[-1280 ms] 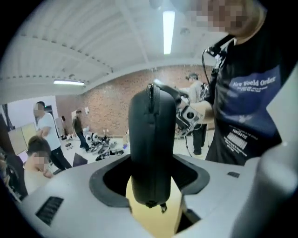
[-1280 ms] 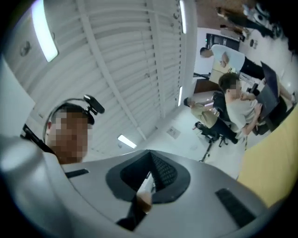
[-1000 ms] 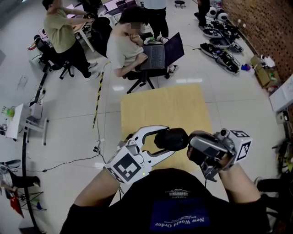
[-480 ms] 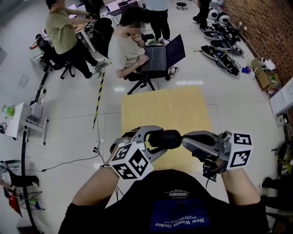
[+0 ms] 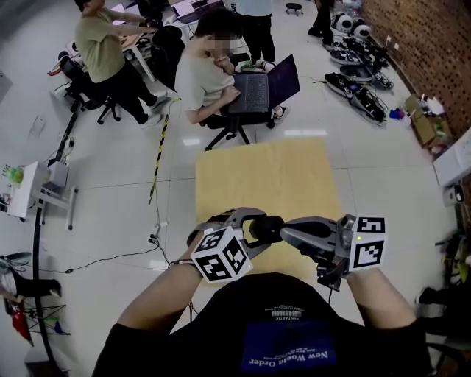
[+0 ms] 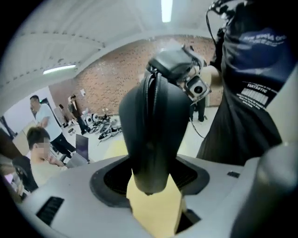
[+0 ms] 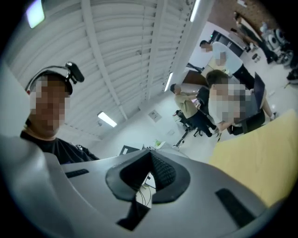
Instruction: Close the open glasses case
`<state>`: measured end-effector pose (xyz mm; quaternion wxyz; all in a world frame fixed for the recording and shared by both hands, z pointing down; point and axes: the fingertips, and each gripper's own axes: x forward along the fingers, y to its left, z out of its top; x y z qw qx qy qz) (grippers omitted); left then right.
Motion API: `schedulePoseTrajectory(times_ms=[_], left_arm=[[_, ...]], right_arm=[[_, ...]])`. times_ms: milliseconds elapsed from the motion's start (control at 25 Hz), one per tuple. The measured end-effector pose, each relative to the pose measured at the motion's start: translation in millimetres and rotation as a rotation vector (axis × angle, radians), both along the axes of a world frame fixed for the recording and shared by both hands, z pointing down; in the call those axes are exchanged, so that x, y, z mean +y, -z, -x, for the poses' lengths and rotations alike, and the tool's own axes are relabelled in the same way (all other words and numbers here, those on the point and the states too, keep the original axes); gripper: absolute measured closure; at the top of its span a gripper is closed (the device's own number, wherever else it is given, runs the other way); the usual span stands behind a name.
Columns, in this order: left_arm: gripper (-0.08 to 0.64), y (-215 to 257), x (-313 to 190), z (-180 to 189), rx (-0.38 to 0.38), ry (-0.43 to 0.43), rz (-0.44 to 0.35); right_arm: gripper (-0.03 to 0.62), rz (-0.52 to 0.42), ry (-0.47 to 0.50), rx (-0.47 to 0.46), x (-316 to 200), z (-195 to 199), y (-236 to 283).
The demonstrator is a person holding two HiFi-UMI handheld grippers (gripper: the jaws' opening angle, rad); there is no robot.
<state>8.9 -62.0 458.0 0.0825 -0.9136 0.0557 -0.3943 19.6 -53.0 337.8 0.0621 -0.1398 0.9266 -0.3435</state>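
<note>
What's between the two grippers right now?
The black glasses case, held by the left gripper, the shut right gripper at its other end; head view.

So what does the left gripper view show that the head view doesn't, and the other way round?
Only the left gripper view: a close look at the glasses case clamped in the left gripper, with the seam between its halves, plus a ceiling light. Only the head view: the marker cubes and the person's forearms. Both: the case, the right gripper next to it, the yellow table, and the seated person with a laptop.
</note>
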Motion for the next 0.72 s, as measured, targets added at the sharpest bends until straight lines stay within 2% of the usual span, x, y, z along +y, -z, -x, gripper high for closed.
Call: schedulePoseTrajectory(times_ms=[120, 200, 280, 400, 440, 480, 560, 640, 720], left_arm=[[0.319, -17, -9, 6, 0.176, 0.044, 0.126], [0.319, -27, -6, 5, 0.268, 0.055, 0.240], [0.319, -32, -2, 1, 0.351, 0.061, 0.355], [0.319, -35, 2, 1, 0.433, 0.087, 0.467], [0.319, -36, 2, 4, 0.449, 0.101, 0.484], [0.319, -36, 3, 8, 0.466, 0.116, 0.494], [0.319, -30, 1, 19, 0.520, 0.156, 0.503], [0.319, -12, -6, 34, 0.623, 0.205, 0.514], [0.319, 14, -16, 52, 0.761, 0.257, 0.524]], right_arm=[[0.606, 0.098, -0.070, -0.039, -26, -27, -29], [0.606, 0.172, -0.073, -0.084, -36, -31, -46], [0.606, 0.198, -0.059, -0.118, -42, -28, -52], [0.598, 0.160, -0.052, -0.108, -45, -27, -51], [0.499, 0.146, -0.057, -0.117, -46, -31, -49], [0.456, 0.129, -0.076, -0.130, -48, -38, -47], [0.446, 0.079, -0.158, -0.150, -53, -61, -42], [0.448, 0.004, -0.258, -0.149, -58, -90, -38], [0.448, -0.094, -0.351, -0.098, -60, -116, -36]])
